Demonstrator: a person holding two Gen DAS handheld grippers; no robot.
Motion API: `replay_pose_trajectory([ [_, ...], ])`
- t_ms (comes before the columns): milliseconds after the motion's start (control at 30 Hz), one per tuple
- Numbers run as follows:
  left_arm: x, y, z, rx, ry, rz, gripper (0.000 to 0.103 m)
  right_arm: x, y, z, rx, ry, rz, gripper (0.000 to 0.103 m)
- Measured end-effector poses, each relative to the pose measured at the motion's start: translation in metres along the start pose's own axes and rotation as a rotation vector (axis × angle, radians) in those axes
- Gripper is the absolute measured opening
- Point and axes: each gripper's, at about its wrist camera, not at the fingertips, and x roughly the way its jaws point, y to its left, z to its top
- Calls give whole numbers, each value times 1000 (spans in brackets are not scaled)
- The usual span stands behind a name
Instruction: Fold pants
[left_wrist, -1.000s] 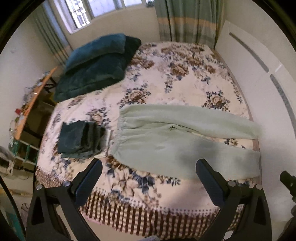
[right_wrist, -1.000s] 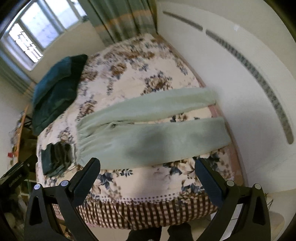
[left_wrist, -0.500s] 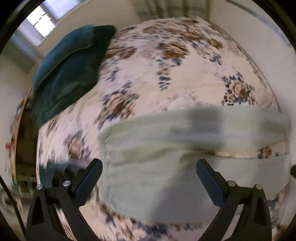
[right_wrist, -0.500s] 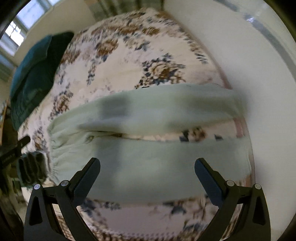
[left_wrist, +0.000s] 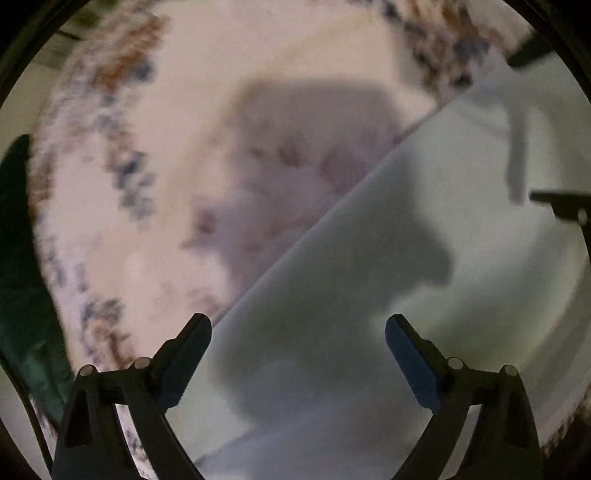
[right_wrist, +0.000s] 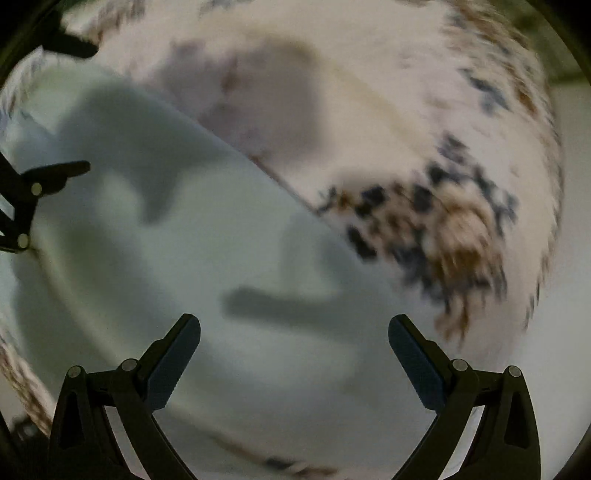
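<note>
— What do we have under us, starting with the biggest thing?

— The bed (left_wrist: 173, 122). Its floral sheet, cream with blue and brown blooms, fills the upper left of our left wrist view and the upper right of our right wrist view (right_wrist: 424, 122). Both pictures are blurred, so the print is smeared.

— And the room around it?

— We see little of it. A pale wall (right_wrist: 576, 258) shows at the far right edge of the right view. At the left rim of the left view lies a dark teal blanket (left_wrist: 18, 266); we cannot tell its shape.

— Where are the pants?

— The pants (left_wrist: 388, 295) lie flat on the sheet, pale green, filling the lower right of the left view and the lower left of the right view (right_wrist: 166, 240). Their upper edge runs as a straight diagonal across each picture. Grey shadows fall on the cloth and on the sheet beyond that edge.

— Our claws?

— The left gripper (left_wrist: 298, 330) has its fingers spread wide, nothing between them, over the cloth close to that edge. The right gripper (right_wrist: 294, 330) is spread just as wide, bare cloth between its fingers. We cannot tell whether either touches the cloth.

— Do we see one from the other?

— Yes. Black finger parts of the right one show at the right rim of the left view, and those of the left one at the left rim of the right view.
</note>
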Motion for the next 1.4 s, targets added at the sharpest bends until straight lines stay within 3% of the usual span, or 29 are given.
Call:
replay_pose_trajectory([
  [100,21,6,4,18,20,-45,97,40,-6,22,-89,49,-9,102],
  [167,23,14,3,-5,7,-73,97,62,-13,29,-102,67,52,95],
  [267,23,20,3,-21,-4,-86,97,65,-23,30,-93,5,129,63],
  [300,23,21,3,-19,-6,-84,97,62,-26,27,-79,-24,145,37],
  [333,22,21,3,-8,-7,-83,97,55,-31,23,-49,-57,164,21],
  [367,20,20,3,8,-9,-81,97,47,-38,17,-11,-91,178,18],
  [533,10,16,10,65,-40,-76,96,8,-43,-19,-21,-248,198,15],
  [567,7,13,9,73,-56,-82,92,1,-44,-26,-23,-276,199,15],
  [600,1,12,8,86,-85,-97,69,-3,-44,-32,-28,-290,203,15],
  [633,-5,12,6,87,-105,-156,51,-7,-43,-38,-31,-311,192,15],
  [667,-10,12,3,67,-107,-226,27,-8,-42,-44,-26,-325,193,15],
  [733,-20,9,-4,31,-124,-238,14,-7,-41,-51,5,-338,204,14],
  [900,-63,-1,-55,-56,-217,-241,10,-31,-24,-65,70,-352,220,14],
  [1000,-85,-7,-93,-199,-249,-364,10,-58,-2,-102,150,-372,272,14],
  [1067,-96,-24,-120,-281,-265,-408,10,-74,20,-127,196,-372,314,14],
  [1233,-105,-77,-186,-505,-224,-562,10,-85,69,-194,320,-319,425,15],
  [1400,-40,-119,-232,-714,-93,-686,10,-41,120,-239,444,-191,460,15],
])
